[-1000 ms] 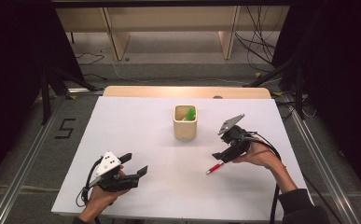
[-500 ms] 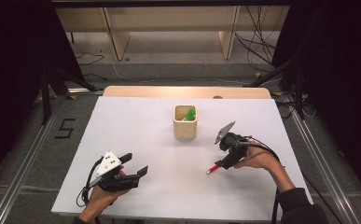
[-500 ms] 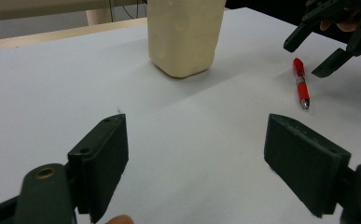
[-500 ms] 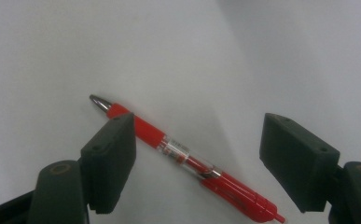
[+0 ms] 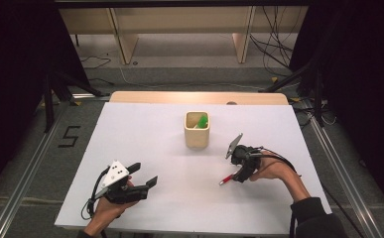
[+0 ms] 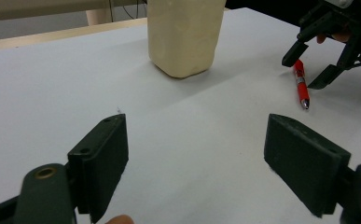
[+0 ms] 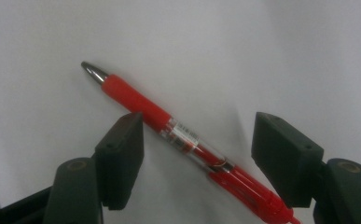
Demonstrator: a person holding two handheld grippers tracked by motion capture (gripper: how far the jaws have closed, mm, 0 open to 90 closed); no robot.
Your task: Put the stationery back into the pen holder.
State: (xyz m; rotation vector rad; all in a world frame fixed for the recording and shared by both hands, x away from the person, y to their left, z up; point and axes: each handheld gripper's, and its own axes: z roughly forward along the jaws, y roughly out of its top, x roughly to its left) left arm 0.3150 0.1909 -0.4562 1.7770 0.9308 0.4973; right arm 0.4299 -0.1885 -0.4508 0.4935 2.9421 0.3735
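Red pen [image 7: 183, 137] between closing right gripper [image 7: 197, 154] jaws, ungripped, tail cut off; left gripper [image 6: 197, 163] released

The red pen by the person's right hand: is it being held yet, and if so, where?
Not yet. The red pen lies on the table between the closing right gripper jaws, around its clear middle.

Overhead light falls evenly on the white table [image 5: 145, 148], surroundings lie dark; soft shadows, slight softness in both gripper views, near jaws blurred, no glare.
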